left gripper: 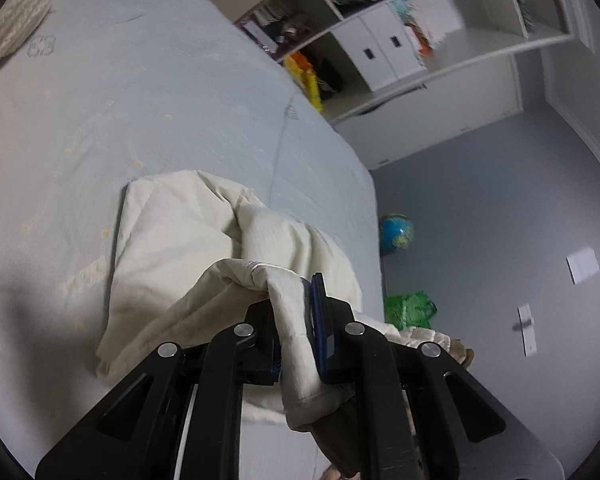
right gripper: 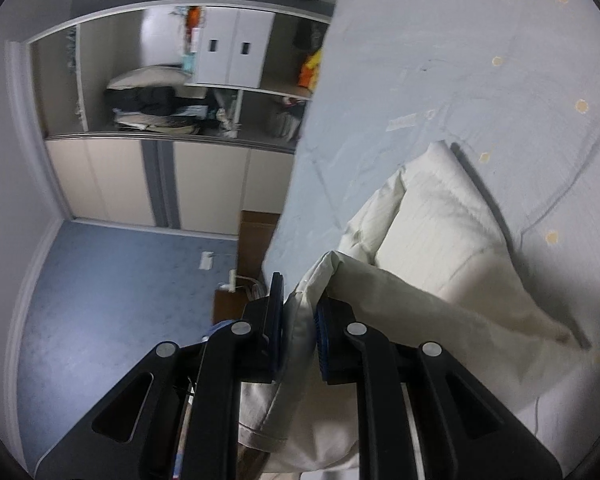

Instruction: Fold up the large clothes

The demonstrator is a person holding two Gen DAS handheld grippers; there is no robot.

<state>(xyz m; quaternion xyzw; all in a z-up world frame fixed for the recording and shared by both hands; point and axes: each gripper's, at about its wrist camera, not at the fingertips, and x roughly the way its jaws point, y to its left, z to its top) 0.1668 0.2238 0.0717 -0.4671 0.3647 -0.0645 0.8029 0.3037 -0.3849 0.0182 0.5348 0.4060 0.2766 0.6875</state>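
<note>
- My left gripper (left gripper: 296, 312), black two-finger tongs with blue pads, is nearly closed and pinches a fold of the cream-coloured cotton garment (left gripper: 172, 240); the cloth bunches between the pads and hangs out below them toward 6 o'clock.
- In the left wrist view the tongs point ahead and somewhat downward, and the whole scene sits rolled, so the bed edge runs from 12 toward 4 o'clock.
- From that grip the garment trails toward 10 o'clock and lies crumpled on the pale blue quilted bedcover (left gripper: 140, 100), near the bed's edge.
- My right gripper (right gripper: 300, 312), the same black tongs, is also nearly closed, clamped on a thick folded edge of the same garment (right gripper: 440, 220); the fabric passes between the pads and drapes down toward 6 o'clock.
- The right tongs point closer to level, and this view is rolled as well, with the bedcover (right gripper: 460, 60) filling the 1 to 4 o'clock side.
- From the right grip the cloth spreads toward 2 o'clock, resting on the bed with a raised ridge at its far end.
- Beyond the bed in the left view: a white open shelving unit (left gripper: 380, 52) at 1 o'clock, a blue globe (left gripper: 396, 234) at 3 o'clock on the floor, and a green plastic bag (left gripper: 408, 308) just below it.
- In the right view, blue carpet (right gripper: 120, 300) lies at 8 o'clock.
</note>
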